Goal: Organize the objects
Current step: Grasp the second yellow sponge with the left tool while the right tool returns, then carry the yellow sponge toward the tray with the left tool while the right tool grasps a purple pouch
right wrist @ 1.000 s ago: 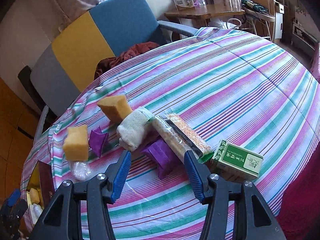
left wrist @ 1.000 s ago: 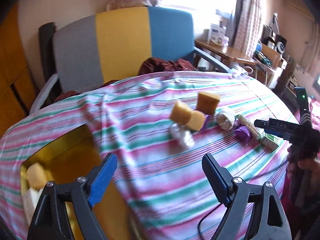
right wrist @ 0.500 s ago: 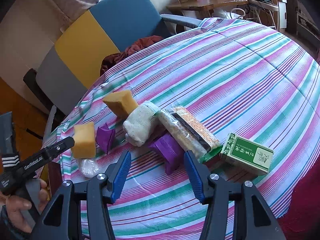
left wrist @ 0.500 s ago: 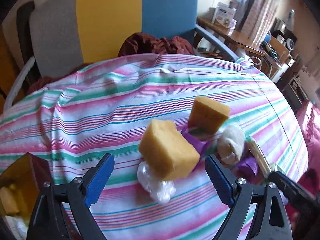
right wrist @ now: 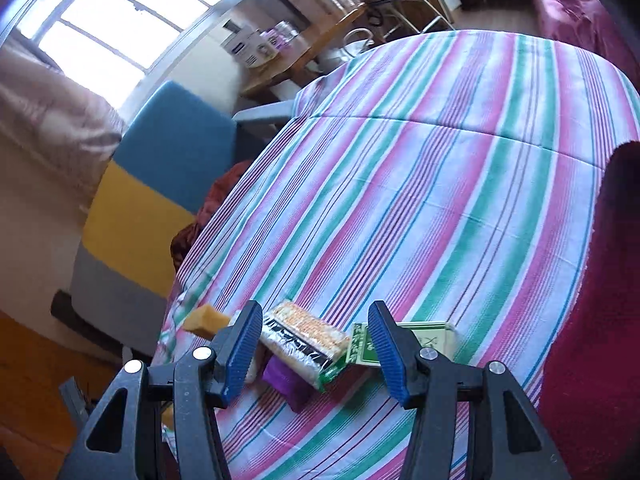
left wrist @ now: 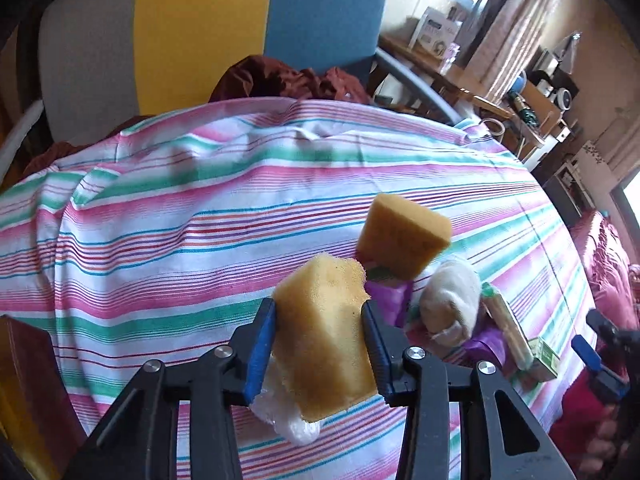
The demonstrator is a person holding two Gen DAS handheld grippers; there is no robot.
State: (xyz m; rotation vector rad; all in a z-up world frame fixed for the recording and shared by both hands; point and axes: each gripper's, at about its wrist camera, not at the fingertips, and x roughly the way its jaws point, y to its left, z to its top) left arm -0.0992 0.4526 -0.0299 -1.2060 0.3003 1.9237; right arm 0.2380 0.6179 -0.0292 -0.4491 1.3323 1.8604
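Left wrist footage is filled by a table draped in a striped cloth (left wrist: 208,216) of pink, green and white bands, wrinkled toward its far edge. The left gripper (left wrist: 320,328) is seen pressed onto a yellow sponge block (left wrist: 324,336), both blue-padded jaws touching its sides, with a crumpled clear plastic wrap (left wrist: 288,420) lying just beneath it on the cloth. A second yellow sponge (left wrist: 402,236) is tilted just behind, resting over purple pieces (left wrist: 388,296). Beside it lie a white rolled cloth (left wrist: 452,300), a long cracker packet (left wrist: 506,332) and a small green box (left wrist: 544,360), all close together near the table's right edge. Behind the table a chair (left wrist: 200,24) with grey, yellow and blue panels is seen, with a dark red garment (left wrist: 288,80) heaped on its seat. A wooden side table (left wrist: 436,68) with boxes on it stands by curtains at the right.

From the right wrist camera, the right gripper (right wrist: 316,350) is held spread apart above the cloth (right wrist: 420,200), nothing between its jaws. The cracker packet (right wrist: 304,340) and the green box (right wrist: 400,344) are framed between the fingers, the packet lying over a purple piece (right wrist: 284,380). A bright window (right wrist: 112,24) is visible at upper left, and a dark red fabric (right wrist: 584,360) borders the table at the right.
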